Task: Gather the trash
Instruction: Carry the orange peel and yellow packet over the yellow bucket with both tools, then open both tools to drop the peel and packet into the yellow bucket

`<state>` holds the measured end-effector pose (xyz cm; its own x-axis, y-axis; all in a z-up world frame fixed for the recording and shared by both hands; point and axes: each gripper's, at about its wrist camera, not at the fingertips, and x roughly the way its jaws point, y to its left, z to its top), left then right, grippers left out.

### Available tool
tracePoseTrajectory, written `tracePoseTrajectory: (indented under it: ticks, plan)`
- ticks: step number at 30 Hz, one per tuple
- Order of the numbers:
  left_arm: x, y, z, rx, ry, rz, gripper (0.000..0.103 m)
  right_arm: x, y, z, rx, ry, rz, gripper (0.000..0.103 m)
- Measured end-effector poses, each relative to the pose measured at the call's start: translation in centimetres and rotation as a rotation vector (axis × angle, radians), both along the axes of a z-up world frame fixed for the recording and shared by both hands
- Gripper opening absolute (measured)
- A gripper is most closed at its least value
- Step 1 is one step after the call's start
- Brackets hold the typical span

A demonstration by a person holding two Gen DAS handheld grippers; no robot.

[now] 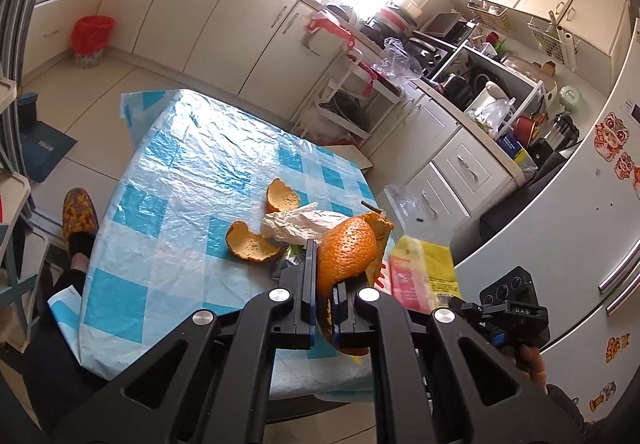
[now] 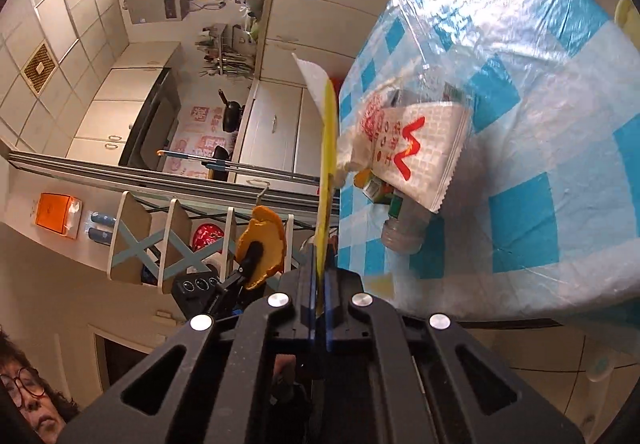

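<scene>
Left tongs (image 1: 325,276) clamp an orange peel (image 1: 347,252) standing upright; right tongs (image 2: 320,268) pinch a yellow wrapper (image 2: 328,148) edge-on, long axis pointing away, over the blue-checked worktop (image 2: 560,172) in a kitchen.

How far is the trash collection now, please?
Nothing visibly binned yet. In hand: the left gripper is shut on an orange peel, the right gripper on a yellow wrapper. Left on the table: two peel pieces, a plastic bag, a snack packet, a bottle.
</scene>
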<state>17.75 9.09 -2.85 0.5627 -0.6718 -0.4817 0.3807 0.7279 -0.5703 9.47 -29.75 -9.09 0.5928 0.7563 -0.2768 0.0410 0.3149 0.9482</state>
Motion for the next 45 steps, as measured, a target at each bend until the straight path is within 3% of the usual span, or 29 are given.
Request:
tracePoseTrajectory:
  ticks: [6, 14, 19, 24, 32, 33, 35, 36, 43, 45]
  plan:
    - [-0.3, -3.1, 2.4, -0.007, -0.038, -0.049, 0.005, -2.5, -5.6, 3.7, -0.128, -0.069, -0.14, 0.004]
    - [-0.1, -10.7, 5.1, 0.008, -0.069, -0.148, 0.005, -4.8, -11.9, 6.0, -0.45, -0.034, -0.314, 0.004]
    - [0.5, -17.2, 6.4, 0.02, -0.076, -0.205, 0.005, -4.2, -16.2, 5.7, -0.684, 0.062, -0.385, 0.004]
    - [1.2, -25.5, 5.8, 0.062, -0.061, -0.266, 0.005, -1.3, -19.9, 2.2, -0.835, 0.233, -0.368, 0.004]
    - [2.3, -38.0, -0.8, 0.21, 0.034, -0.326, 0.005, 2.5, -23.7, -5.4, -0.88, 0.45, -0.176, 0.005]
    - [2.5, -39.3, -1.9, 0.235, 0.052, -0.325, 0.005, 2.7, -24.1, -6.2, -0.876, 0.477, -0.162, 0.009]
    - [3.0, -41.0, -3.9, 0.275, 0.084, -0.317, 0.005, 2.8, -25.3, -7.1, -0.862, 0.521, -0.186, 0.037]
    - [3.2, -41.8, -4.8, 0.292, 0.098, -0.313, 0.005, 2.6, -25.9, -7.0, -0.84, 0.525, -0.214, 0.04]
    - [3.8, -46.7, -9.0, 0.386, 0.158, -0.312, 0.005, 0.3, -27.8, -2.1, -0.793, 0.363, -0.451, 0.058]
    - [3.7, -48.0, -9.7, 0.413, 0.163, -0.318, 0.005, 0.0, -27.9, -1.0, -0.768, 0.312, -0.485, 0.058]
